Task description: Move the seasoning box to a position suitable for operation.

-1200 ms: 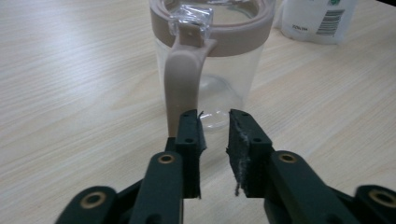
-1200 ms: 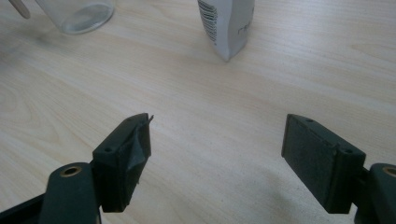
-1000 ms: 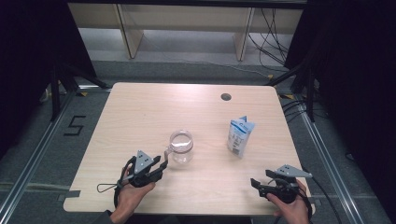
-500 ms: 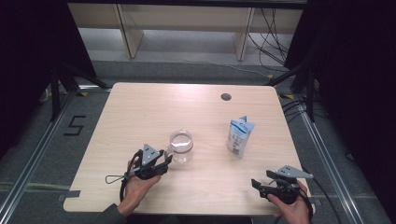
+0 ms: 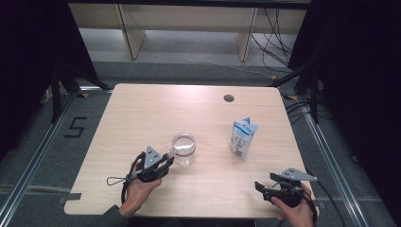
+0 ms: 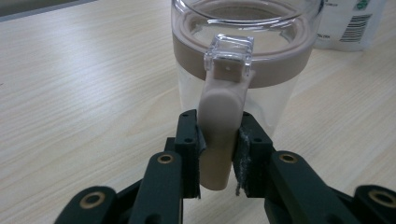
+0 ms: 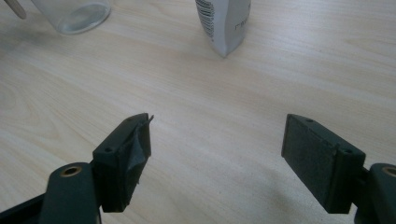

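A clear jar (image 5: pixel 184 148) with a beige collar and a beige handle (image 6: pixel 218 135) stands upright near the table's middle. My left gripper (image 5: pixel 166 158) is shut on that handle; in the left gripper view both pads (image 6: pixel 194 154) press its sides. The jar (image 6: pixel 243 60) looks empty. A white and blue pouch (image 5: pixel 243 137) stands upright to the jar's right, also at the top of the right gripper view as the pouch (image 7: pixel 224 23). My right gripper (image 5: pixel 261 187) rests near the front right edge, open, with bare wood between its jaws (image 7: pixel 217 158).
The light wooden table (image 5: pixel 142 118) has a dark round cable hole (image 5: pixel 229 98) near its far edge. Metal floor rails run along both sides, and cables lie on the floor at the back right.
My left gripper has moved right and forward to the jar and closed on its handle. The right gripper has stayed in place.
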A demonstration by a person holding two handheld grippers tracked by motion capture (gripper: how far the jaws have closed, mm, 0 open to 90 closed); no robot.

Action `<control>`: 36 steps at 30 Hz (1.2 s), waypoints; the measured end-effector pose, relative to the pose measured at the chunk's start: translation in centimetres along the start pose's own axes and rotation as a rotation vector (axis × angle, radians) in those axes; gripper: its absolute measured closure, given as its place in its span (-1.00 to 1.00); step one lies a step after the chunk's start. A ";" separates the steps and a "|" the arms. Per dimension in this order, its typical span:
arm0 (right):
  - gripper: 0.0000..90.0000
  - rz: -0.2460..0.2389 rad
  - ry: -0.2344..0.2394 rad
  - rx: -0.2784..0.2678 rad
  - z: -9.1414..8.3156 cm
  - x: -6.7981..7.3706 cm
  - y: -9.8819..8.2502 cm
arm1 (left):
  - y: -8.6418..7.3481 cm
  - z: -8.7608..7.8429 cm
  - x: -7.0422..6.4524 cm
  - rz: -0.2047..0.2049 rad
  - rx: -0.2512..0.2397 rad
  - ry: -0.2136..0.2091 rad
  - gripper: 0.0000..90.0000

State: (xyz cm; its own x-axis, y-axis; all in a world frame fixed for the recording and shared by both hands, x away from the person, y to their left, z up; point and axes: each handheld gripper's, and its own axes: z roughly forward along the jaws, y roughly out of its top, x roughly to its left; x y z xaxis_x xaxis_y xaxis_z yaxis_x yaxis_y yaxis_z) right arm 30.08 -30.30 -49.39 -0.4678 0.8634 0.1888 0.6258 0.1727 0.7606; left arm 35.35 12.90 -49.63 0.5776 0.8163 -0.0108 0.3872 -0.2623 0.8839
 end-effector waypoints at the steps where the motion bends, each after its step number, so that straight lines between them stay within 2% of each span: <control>1: -0.44 0.000 0.001 0.001 0.0 0.0 0.0 | 0.0 0.0 -0.1 -0.005 0.002 -0.008 0.63; 4: -0.44 0.003 0.003 0.005 0.1 0.0 0.0 | -0.1 -0.2 -0.5 0.014 0.003 -0.027 0.63; 9: -0.44 0.000 0.005 0.003 0.1 0.0 0.0 | -0.2 -0.3 -1.0 0.037 -0.003 -0.090 0.63; 13: -0.44 0.000 0.004 0.003 0.1 0.0 0.0 | -0.2 -0.5 -1.2 0.061 0.001 -0.110 0.63; 19: -0.44 0.006 0.002 0.006 0.0 0.0 0.0 | -0.2 -0.4 -1.4 0.073 0.005 -0.146 0.63; 20: -0.44 0.003 0.002 0.003 0.0 0.0 0.0 | -0.2 -0.4 -1.5 0.076 0.008 -0.160 0.63; 22: -0.44 -0.040 -0.010 -0.010 0.1 -0.3 0.0 | -0.2 -0.4 -1.6 0.089 0.003 -0.177 0.63; 23: -0.44 -0.040 -0.010 -0.009 0.1 -0.3 0.0 | -0.2 -0.4 -1.7 0.093 0.008 -0.182 0.63; 24: -0.44 -0.009 -0.003 -0.001 0.0 -0.1 0.0 | -0.2 -0.4 -1.8 0.096 0.005 -0.191 0.63; 25: -0.44 0.001 0.000 0.000 0.0 0.0 0.0 | -0.2 -0.4 -1.9 0.104 0.008 -0.193 0.63; 26: -0.44 -0.039 -0.009 -0.011 0.0 -0.3 0.0 | -0.2 -0.4 -1.9 0.106 0.007 -0.202 0.63; 27: -0.44 -0.039 -0.010 -0.011 0.0 -0.3 0.0 | -0.2 -0.4 -1.9 0.108 0.008 -0.207 0.63; 28: -0.44 -0.014 -0.003 0.000 0.0 -0.1 0.0 | -0.2 -0.4 -2.0 0.108 0.008 -0.213 0.63; 29: -0.44 -0.038 -0.009 -0.009 0.0 -0.3 0.0 | -0.2 -0.5 -2.0 0.113 0.008 -0.219 0.63; 30: -0.44 0.001 0.001 0.000 0.0 0.0 0.0 | -0.2 -0.5 -2.0 0.117 0.004 -0.232 0.63; 32: -0.44 -0.009 0.006 -0.013 0.1 -0.1 0.0 | -0.3 -0.5 -2.0 0.127 0.004 -0.247 0.63; 34: -0.44 0.003 0.000 0.003 0.0 0.0 0.0 | -0.3 -0.6 -2.0 0.142 0.008 -0.261 0.63; 35: -0.44 0.005 0.009 -0.011 0.1 0.0 -0.1 | -0.2 -0.5 -2.0 0.152 -0.001 -0.280 0.63; 36: -0.44 -0.028 -0.001 -0.008 0.0 -0.3 0.0 | -0.3 -0.6 -2.1 0.145 0.005 -0.277 0.63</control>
State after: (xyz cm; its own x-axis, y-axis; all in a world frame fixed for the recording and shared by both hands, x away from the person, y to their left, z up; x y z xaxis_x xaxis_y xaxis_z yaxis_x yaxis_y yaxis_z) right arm 30.21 -30.53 -49.48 -0.4847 0.8586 0.1668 0.6073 0.1931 0.7706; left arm 33.57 11.55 -49.59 0.8008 0.5988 -0.0120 0.2891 -0.3690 0.8833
